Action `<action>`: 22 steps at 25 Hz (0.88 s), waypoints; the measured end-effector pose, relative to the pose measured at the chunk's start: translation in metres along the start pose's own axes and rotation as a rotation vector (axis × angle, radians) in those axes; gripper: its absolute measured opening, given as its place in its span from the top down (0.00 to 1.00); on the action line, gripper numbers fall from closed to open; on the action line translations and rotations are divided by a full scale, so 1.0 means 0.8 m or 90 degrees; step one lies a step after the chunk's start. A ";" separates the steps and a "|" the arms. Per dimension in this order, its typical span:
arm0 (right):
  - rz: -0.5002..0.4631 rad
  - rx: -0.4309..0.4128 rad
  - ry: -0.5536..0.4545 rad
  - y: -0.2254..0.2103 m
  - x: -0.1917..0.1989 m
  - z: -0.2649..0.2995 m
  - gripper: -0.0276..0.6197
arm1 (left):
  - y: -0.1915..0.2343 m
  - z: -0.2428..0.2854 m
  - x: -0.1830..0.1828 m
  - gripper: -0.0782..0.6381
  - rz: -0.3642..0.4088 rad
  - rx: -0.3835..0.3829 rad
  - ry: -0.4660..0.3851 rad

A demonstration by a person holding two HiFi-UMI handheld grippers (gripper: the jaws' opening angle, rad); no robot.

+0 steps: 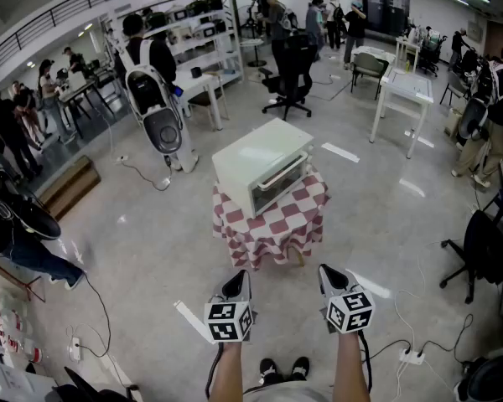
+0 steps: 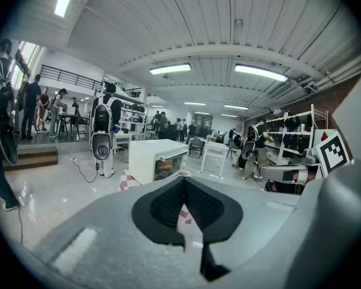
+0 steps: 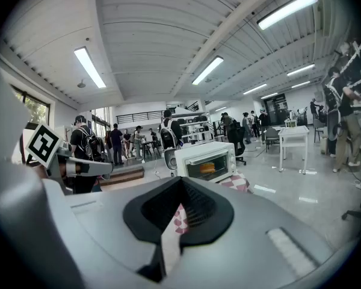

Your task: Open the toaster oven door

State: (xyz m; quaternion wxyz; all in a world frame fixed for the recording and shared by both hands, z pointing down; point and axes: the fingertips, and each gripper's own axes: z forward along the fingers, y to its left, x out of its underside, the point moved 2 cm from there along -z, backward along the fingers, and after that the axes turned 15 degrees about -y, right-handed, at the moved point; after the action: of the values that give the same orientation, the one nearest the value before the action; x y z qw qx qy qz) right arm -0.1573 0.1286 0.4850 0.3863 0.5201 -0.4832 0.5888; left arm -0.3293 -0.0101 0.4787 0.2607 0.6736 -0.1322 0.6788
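Head view shows one toaster oven [image 1: 264, 167], left gripper [image 1: 235, 276] and right gripper [image 1: 326, 271] both pressed together.

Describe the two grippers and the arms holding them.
Both the left gripper and right gripper are grey, tapering to dark pointed jaws with ribbed black pads. Each carries a white cube printed with black square markers. The forearms are bare, no sleeves.
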 end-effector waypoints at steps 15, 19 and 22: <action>0.026 -0.034 -0.031 -0.023 -0.018 -0.007 0.95 | -0.032 0.022 -0.004 0.89 -0.005 0.016 -0.011; 0.032 -0.048 -0.038 -0.034 -0.021 -0.014 0.95 | -0.050 0.031 0.003 0.89 -0.004 0.040 -0.004; 0.015 -0.049 -0.029 -0.044 -0.011 -0.025 0.95 | -0.064 0.034 0.008 0.89 -0.004 0.055 -0.003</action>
State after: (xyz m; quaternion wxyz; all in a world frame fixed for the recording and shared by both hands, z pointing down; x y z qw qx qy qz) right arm -0.1271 0.1569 0.4824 0.3883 0.5124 -0.5202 0.5622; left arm -0.2789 0.0190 0.4780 0.2335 0.6861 -0.1012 0.6815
